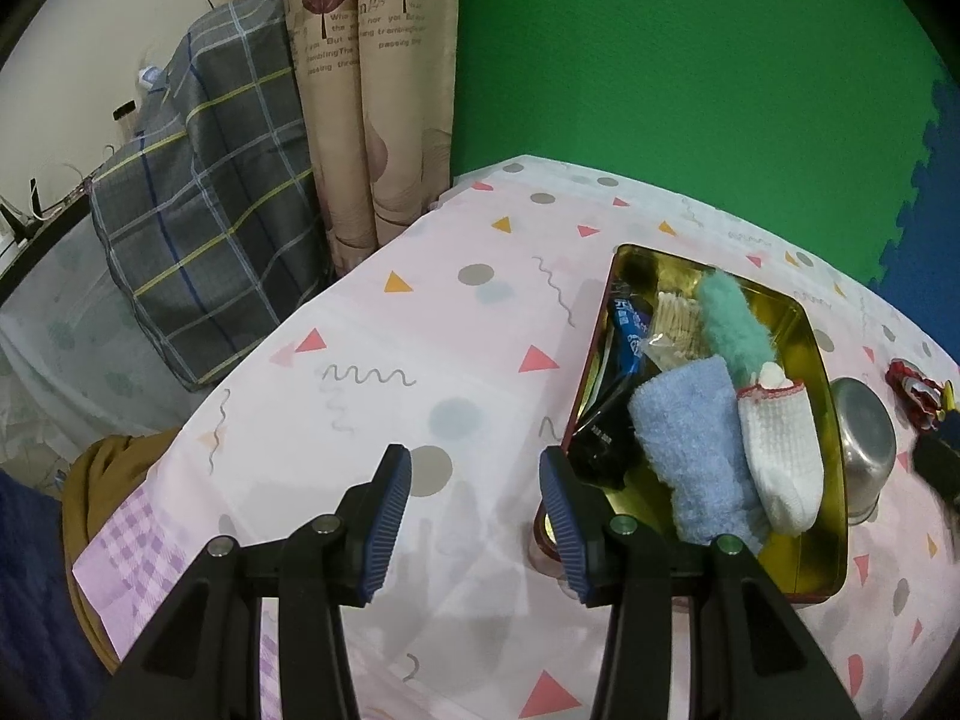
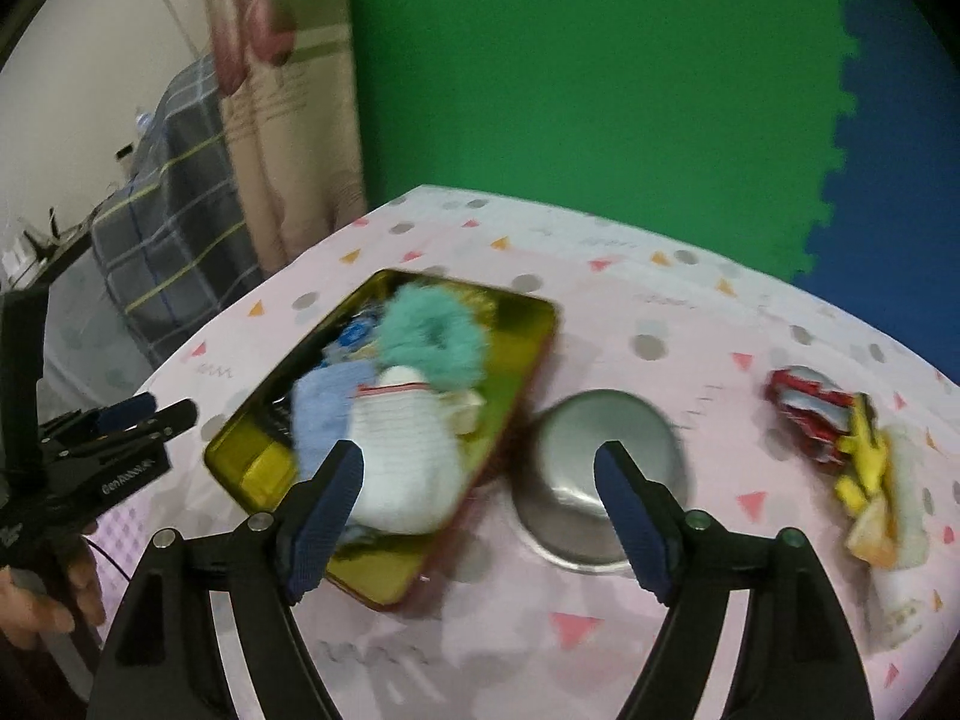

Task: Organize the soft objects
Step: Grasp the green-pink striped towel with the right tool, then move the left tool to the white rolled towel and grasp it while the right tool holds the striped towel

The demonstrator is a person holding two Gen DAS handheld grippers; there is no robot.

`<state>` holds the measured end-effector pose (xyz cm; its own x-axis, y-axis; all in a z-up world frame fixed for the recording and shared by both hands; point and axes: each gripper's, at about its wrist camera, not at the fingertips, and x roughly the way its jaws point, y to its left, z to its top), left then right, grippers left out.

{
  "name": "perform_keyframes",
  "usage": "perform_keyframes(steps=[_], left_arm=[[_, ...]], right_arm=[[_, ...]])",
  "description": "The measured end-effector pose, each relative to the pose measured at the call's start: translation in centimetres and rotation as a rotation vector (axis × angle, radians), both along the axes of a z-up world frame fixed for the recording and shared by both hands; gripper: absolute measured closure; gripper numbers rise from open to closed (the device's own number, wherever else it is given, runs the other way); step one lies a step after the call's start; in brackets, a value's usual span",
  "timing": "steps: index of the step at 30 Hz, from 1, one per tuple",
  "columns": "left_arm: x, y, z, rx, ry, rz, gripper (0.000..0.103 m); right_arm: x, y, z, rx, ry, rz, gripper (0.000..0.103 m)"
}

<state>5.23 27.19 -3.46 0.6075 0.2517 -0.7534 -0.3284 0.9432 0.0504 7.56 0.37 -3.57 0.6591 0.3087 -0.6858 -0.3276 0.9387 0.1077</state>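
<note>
Gold metal gleams from the open tin (image 1: pixel 816 354) on the table, and it's filling up: blue towel (image 1: pixel 690 450), white knitted sock (image 1: pixel 780 456) and fluffy teal piece (image 1: pixel 732 318) already lie inside, beside some packets at its far left end. Left gripper (image 1: pixel 477 480) hangs just off the tin's near left corner, jaws spread, nothing between them. Right gripper (image 2: pixel 480 480) hovers above the tin's near end and the upturned steel bowl (image 2: pixel 600 468) just right of it, jaws wide and empty too. So most of the soft things look stowed, by my reading. Further right, well apart from the tin, a small heap waits: a red wrapper (image 2: pixel 804 408), something yellow (image 2: pixel 864 450) and pale cloth (image 2: pixel 900 510), too blurred to name. Underneath, a pink tablecloth (image 1: pixel 420 330) with triangles and dots; behind, green and blue wall matting, with a curtain (image 1: pixel 360 90) and checked fabric at far left.
</note>
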Motion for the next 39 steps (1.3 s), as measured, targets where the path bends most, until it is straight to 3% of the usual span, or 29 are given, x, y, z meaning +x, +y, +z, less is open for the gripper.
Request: perform_keyframes(steps=[13,18,28,30,33,39], left_arm=[[-0.1,-0.8,0.1,0.036,-0.010,-0.019,0.057],[0.0,-1.3,0.0,0.055,-0.007,-0.034,0.057],[0.0,-4.1,0.5,0.086,-0.005,-0.107,0.057],[0.1,-5.3,0.7,0.093,-0.005,-0.140,0.057],[0.3,-7.2,0.9,0.091,-0.003,-0.188,0.057],[1.1,-12.7,0.9,0.089,0.005,-0.318,0.057]], right_arm=[[2.3,-17.4,-1.7,-0.117,0.045,-0.377,0.026],[3.9,-21.4,-3.7,-0.136,0.098,-0.434,0.037],[5.9,-23.9,-7.0,-0.114,0.185,-0.451,0.050],[5.9,-24.0,-7.5,-0.099,0.193,-0.434,0.067],[5.3,-24.2,-7.2,-0.087,0.174,-0.426,0.078],[3.0,-25.3,-4.5,-0.049,0.102,-0.421,0.082]])
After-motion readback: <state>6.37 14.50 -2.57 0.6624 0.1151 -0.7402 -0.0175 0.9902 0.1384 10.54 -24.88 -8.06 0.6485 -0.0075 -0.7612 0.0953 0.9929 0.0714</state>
